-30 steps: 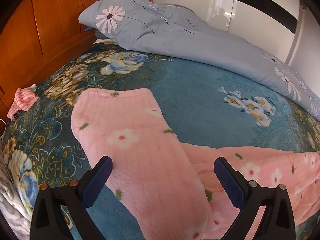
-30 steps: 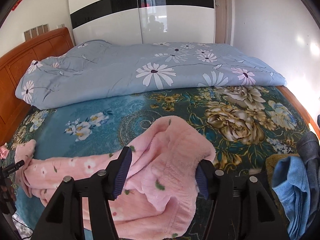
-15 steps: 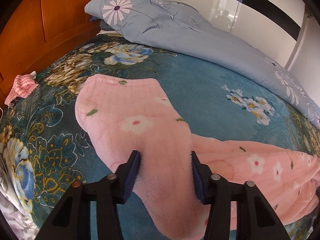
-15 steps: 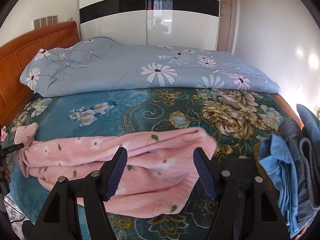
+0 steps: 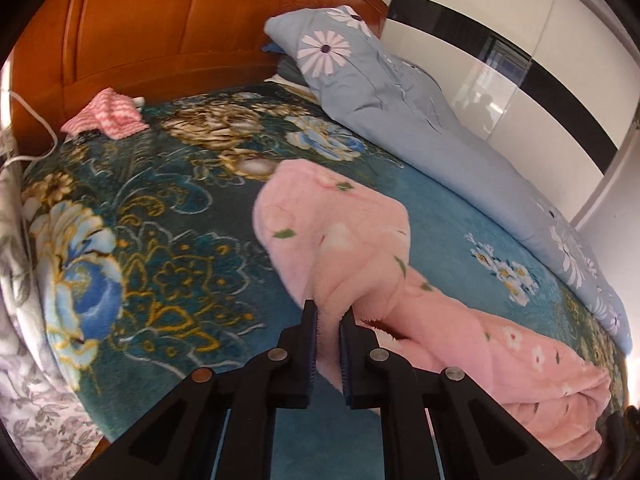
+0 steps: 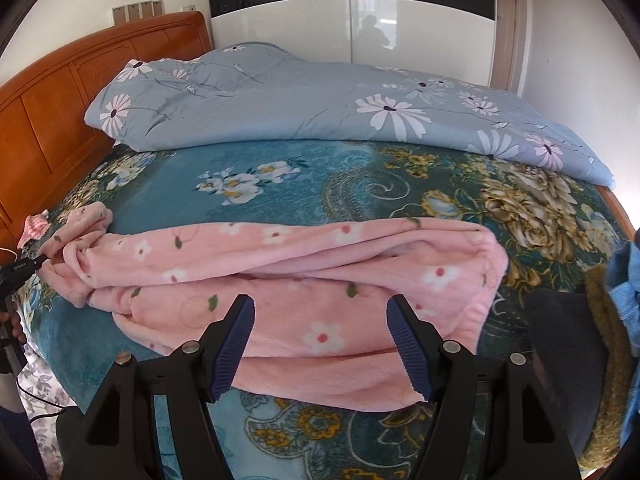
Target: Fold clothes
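Left wrist view: the left gripper (image 5: 328,316) is clamped on a pinch of the pink fleece garment (image 5: 340,248), its jaws having just been closing with the fleece between them. The pinched fold rises out of the rounded end of the garment, which lies on the teal floral blanket (image 5: 160,248); the rest trails away to the right — bunched and creased. A grey-blue daisy duvet (image 5: 400,120) lies beyond, along the far side, and a pink striped cloth (image 5: 108,116) sits near the wooden headboard (image 5: 160,20) (well apart from the garment).

Right wrist view: the right gripper (image 6: 320,344) stands with its jaws apart, having just been opening a little, pads clear of the cloth. The garment (image 6: 280,272) lies directly ahead of and under the fingertips, stretched sideways across the blanket (image 6: 300,184) in loose lengthwise folds — its left end is gathered where the other gripper (image 6: 24,268) grips it. A blue towel (image 6: 628,276) lies at the right edge.
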A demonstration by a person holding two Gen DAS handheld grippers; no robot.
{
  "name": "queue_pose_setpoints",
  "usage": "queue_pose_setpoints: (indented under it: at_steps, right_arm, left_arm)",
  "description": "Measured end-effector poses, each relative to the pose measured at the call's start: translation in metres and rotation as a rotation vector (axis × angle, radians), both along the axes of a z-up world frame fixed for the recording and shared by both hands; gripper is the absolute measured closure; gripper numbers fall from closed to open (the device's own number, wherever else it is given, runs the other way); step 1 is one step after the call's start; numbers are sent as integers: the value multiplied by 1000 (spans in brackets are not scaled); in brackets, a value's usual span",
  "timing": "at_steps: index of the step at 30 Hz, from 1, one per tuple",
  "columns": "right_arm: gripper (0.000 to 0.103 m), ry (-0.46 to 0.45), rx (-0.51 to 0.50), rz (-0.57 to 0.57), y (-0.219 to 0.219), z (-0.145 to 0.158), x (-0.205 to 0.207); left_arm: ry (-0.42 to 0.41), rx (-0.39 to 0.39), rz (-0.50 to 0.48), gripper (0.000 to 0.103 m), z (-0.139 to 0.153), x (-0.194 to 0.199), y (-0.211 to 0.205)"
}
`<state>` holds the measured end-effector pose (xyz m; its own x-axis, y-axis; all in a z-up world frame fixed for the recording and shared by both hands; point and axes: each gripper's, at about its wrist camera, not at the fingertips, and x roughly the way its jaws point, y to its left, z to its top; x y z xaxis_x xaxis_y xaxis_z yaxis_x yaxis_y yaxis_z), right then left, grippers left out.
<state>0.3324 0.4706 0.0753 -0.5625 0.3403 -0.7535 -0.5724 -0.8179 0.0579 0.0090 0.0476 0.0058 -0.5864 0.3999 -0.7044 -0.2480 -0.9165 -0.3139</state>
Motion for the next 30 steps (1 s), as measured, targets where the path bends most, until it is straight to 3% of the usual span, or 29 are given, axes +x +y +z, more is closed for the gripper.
queue_pose_setpoints:
  at_steps: [6, 10, 14, 15, 16, 17, 19, 24, 25, 26, 27, 28, 30]
  right_arm:
    - [33, -24, -97, 102, -22, -33, -43]
    - [33, -50, -124, 155, -40, -48, -69]
    - [33, -66, -139, 190, -53, -56, -85]
    - [33, -69, -141, 196, -56, -56, -87]
    - [33, -70, -143, 201, -59, -56, -88]
    - [33, -74, -145, 200, -61, -56, -87]
    - [33, -83, -147, 194, -63, -57, -85]
    - [33, -108, -154, 163, -66, -60, -76]
    - [33, -112, -158, 151, -65, -61, -73]
    - [33, -116, -163, 139, -64, -62, -70]
    - [33, -120, -168, 127, -63, -63, -66]
    - [33, -124, -173, 115, -62, -64, -63]
    - [33, -130, -177, 93, -61, -65, -58]
  left_arm:
    - [-86, -90, 126, 101, -45, 3, -61]
    - [-112, -22, 113, 101, -52, 5, -79]
    - [-44, 19, 1, 98, -30, 5, -59]
    - [-28, 13, -33, 96, -24, 2, -49]
    - [-12, -11, -60, 83, -21, -1, -37]
    - [4, -42, -86, 60, -19, -4, -24]
    - [48, -99, -139, 43, -15, -8, 0]
    - [110, -297, -242, 38, -32, -20, 50]
    - [117, -317, -241, 39, -36, -21, 52]
    - [125, -330, -235, 52, -39, -21, 52]
    - [115, -310, -222, 67, -42, -22, 48]
    - [89, -270, -195, 94, -44, -25, 39]
    - [66, -206, -97, 96, -44, -30, 12]
